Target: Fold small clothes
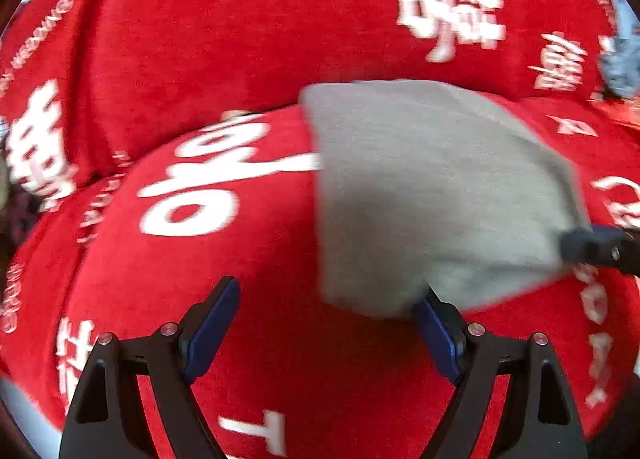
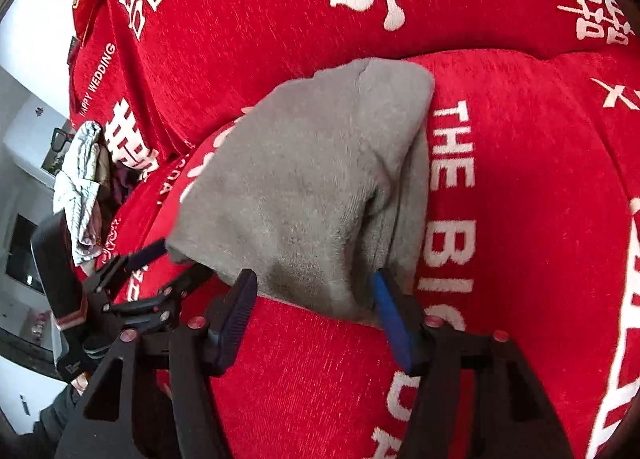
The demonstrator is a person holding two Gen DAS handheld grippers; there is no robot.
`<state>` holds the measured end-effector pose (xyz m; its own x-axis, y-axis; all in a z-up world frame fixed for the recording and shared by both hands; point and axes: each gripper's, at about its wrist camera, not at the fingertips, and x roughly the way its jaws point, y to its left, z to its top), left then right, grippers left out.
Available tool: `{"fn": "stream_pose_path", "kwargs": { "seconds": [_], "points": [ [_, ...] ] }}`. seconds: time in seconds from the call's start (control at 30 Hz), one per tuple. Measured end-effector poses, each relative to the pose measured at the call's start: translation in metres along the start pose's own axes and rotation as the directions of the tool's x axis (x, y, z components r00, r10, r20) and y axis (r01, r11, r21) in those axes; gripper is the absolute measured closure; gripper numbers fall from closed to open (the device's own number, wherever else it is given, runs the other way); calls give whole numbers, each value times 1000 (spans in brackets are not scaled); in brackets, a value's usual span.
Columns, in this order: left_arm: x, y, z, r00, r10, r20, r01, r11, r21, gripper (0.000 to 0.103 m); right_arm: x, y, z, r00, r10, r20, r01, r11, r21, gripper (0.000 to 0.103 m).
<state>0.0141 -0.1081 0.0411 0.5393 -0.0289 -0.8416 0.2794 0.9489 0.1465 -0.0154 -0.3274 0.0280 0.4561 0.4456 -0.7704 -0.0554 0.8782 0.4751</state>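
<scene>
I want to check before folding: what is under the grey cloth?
The red cover with white lettering lies under the grey cloth. Whether anything else is beneath it cannot be seen; the cloth covers that part.

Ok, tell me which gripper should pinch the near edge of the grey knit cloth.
Right. The right gripper straddles the grey knit cloth's near edge, jaws open. The left gripper, also open, sits mostly over bare red printed cover, with the cloth only at one finger.
</scene>
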Motion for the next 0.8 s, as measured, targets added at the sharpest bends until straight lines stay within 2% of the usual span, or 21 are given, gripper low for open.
{"fn": "stream_pose_path", "kwargs": {
  "seconds": [0.03, 0.1, 0.17, 0.2, 0.27, 0.37, 0.43, 0.5, 0.53, 0.6, 0.63, 0.67, 0.73, 0.8],
  "points": [
    [4, 13, 1, 1000, -22, -14, 21, 998, -57, 17, 0, -2, -1, 1000, -15, -2, 15, 1000, -6, 97],
    [11, 33, -3, 995, -89, -53, 81, 986, -143, 17, -6, -13, 0, 999, -39, 10, 39, 999, 9, 97],
    [22, 43, -10, 989, -106, -101, 88, 982, -167, 17, -11, -28, 0, 999, -50, 21, 49, 998, 46, 97],
    [24, 42, -13, 991, -83, -107, 66, 986, -151, 17, -12, -33, -1, 999, -39, 17, 38, 997, 60, 97],
    [25, 40, -16, 993, 30, -111, -42, 993, -111, 17, -9, -37, -3, 998, -56, 7, 56, 997, 52, 98],
    [17, 51, -19, 990, -74, -121, 55, 986, -154, 17, -15, -38, -3, 1000, -26, 17, 25, 997, 74, 95],
    [-7, 57, -21, 990, -122, -76, 110, 983, -145, 17, -29, -36, -3, 999, 0, 37, -3, 997, 79, 93],
    [-28, 57, -16, 988, -153, -24, 149, 982, -119, 17, -46, -29, -2, 996, -9, 94, 5, 999, 47, 90],
    [-37, 55, -11, 986, -165, 3, 164, 980, -113, 17, -51, -22, 0, 992, -12, 125, 9, 1000, 30, 83],
    [-46, 52, 4, 981, -189, 33, 191, 975, -114, 17, -59, -10, 8, 984, -3, 175, 3, 1000, 0, 56],
    [-48, 47, 15, 976, -215, 45, 219, 969, -112, 17, -59, -2, 12, 981, 12, 194, -9, 1000, -18, 32],
    [-47, 39, 24, 969, -241, 50, 245, 964, -103, 17, -56, 3, 16, 978, 29, 205, -22, 999, -37, 28],
    [-38, 19, 42, 964, -264, 41, 267, 962, -63, 17, -44, 12, 23, 981, 47, 188, -37, 998, -57, 29],
    [-17, 3, 54, 972, -234, 0, 234, 971, -55, 17, -25, 9, 29, 986, 79, 145, -74, 996, -43, 30]
  ]
}}
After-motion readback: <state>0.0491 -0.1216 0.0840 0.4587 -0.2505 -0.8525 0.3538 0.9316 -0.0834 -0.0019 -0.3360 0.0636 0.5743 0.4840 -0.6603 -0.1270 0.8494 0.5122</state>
